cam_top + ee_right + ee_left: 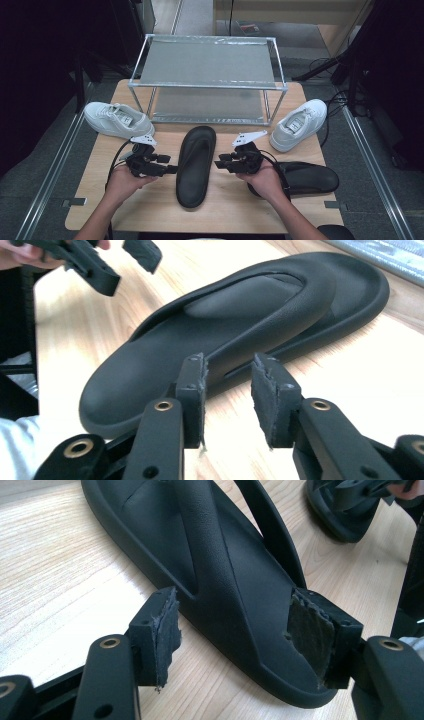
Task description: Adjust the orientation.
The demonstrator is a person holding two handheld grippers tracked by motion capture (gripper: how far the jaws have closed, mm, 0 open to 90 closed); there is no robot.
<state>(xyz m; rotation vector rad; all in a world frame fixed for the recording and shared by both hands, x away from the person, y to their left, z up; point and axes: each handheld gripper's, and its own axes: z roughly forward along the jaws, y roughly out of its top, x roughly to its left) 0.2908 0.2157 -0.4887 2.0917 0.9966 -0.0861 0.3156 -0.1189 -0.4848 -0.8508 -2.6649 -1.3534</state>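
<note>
While both tongs gape, black sandal between (no readable branding)

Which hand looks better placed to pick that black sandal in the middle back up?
Probably the left. The left gripper has open jaws either side of the black sandal; the right gripper sits just beside it, jaws narrower.

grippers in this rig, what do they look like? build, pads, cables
Both the left gripper and the right gripper are black, each topped by a grey three-cornered plate and trailing a black cable. Jaws are flat black links with brass-ringed pivot holes, ending in blocks faced with frayed dark pads. Forearms are bare.
</note>
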